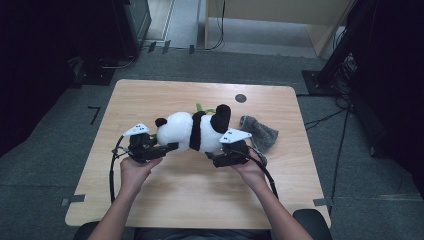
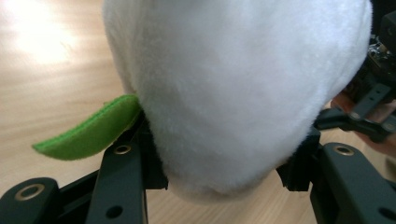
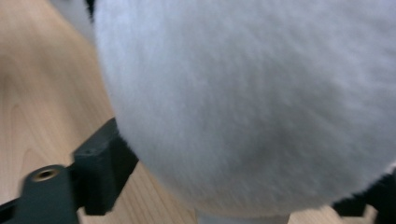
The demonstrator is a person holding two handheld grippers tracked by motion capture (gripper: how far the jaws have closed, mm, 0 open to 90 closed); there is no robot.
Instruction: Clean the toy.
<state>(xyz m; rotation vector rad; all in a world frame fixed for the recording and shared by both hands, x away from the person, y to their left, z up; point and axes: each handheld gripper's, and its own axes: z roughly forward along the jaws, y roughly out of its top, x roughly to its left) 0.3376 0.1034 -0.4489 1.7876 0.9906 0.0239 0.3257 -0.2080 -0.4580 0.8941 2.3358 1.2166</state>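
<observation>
Two hand-held grippers grip a panda [image 1: 192,131] lying mid-table [image 1: 200,200].

The left gripper [image 2: 224,175] pinches the white fur at one end; the right gripper [image 3: 229,196] clamps the body. A grey cloth [image 1: 260,131] lies just beside it.

Bench [image 1: 190,200]: light wood top with rounded corners, standing on grey carpeted floor [image 1: 45,165]. A small dark round disc [image 1: 240,98] is set near its far edge. Lying on the top: a black-and-white plush panda [image 1: 192,131], on its side near the middle, and a crumpled grey cloth [image 1: 260,133] just to its right.
</observation>
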